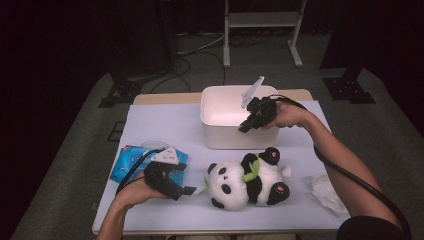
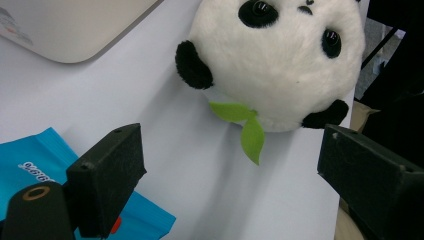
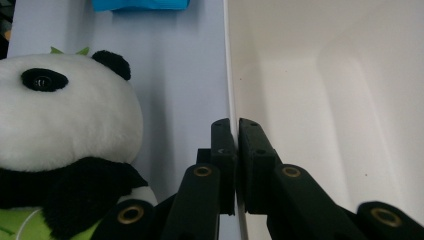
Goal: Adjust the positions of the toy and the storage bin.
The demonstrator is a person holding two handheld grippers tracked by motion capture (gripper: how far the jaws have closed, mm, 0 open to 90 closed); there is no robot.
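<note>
My right fingers (image 3: pixel 235 150) pinch the bin (image 3: pixel 320 100) wall; left fingers (image 2: pixel 225 165) wide before the panda (image 2: pixel 280 65). Keep the pinch square, move slowly.

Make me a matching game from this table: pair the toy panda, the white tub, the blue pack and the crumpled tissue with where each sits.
Things:
1. toy panda
2. white tub
3. blue pack
4. crumpled tissue

Places:
A. far side of the table, its rim pinched by the right hand-held gripper
B. near right edge
C. left, by the left hand-held gripper
D. middle, lying down

Pairs: 1-D, 2-A, 3-C, 4-B
</note>
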